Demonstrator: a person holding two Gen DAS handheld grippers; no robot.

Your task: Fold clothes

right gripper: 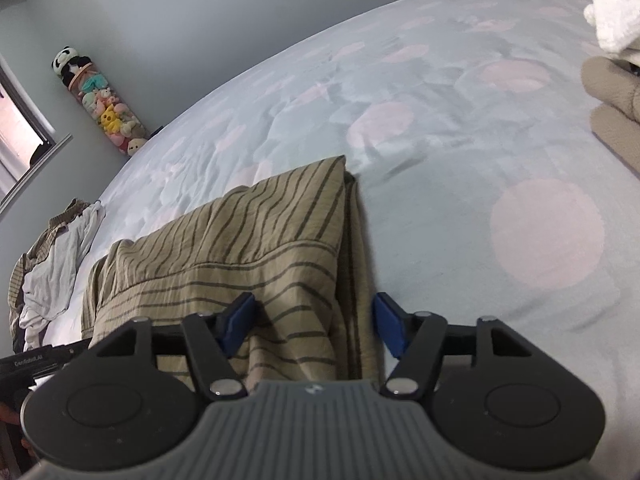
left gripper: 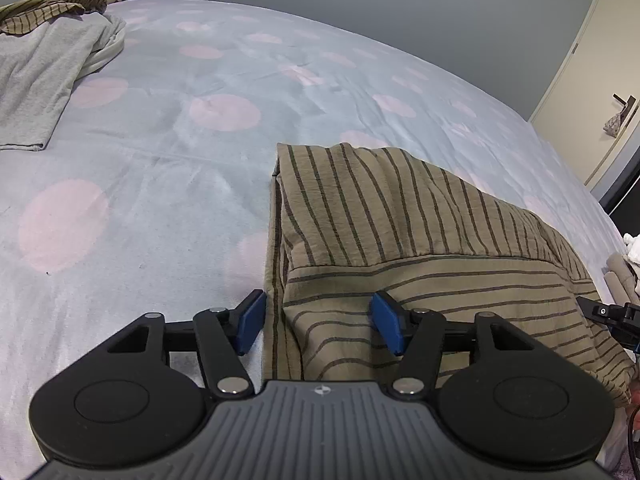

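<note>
Spotted bedsheet [left gripper: 168,168], plush toys [right gripper: 108,112] (stacked), door [left gripper: 592,80].

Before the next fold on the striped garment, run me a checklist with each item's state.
1. Left gripper open, straddling the near left edge of the striped garment: ok.
2. Right gripper open, straddling the near right edge: ok.
3. Cloth actually pinched by either gripper: not ok, both sets of jaws stand apart.
4. Far edge lying flat: not ok, it is humped and wrinkled.
5. Bare bedspread beyond the garment to fold onto: ok.
6. Pile of unfolded clothes apart from the garment: ok.
</note>
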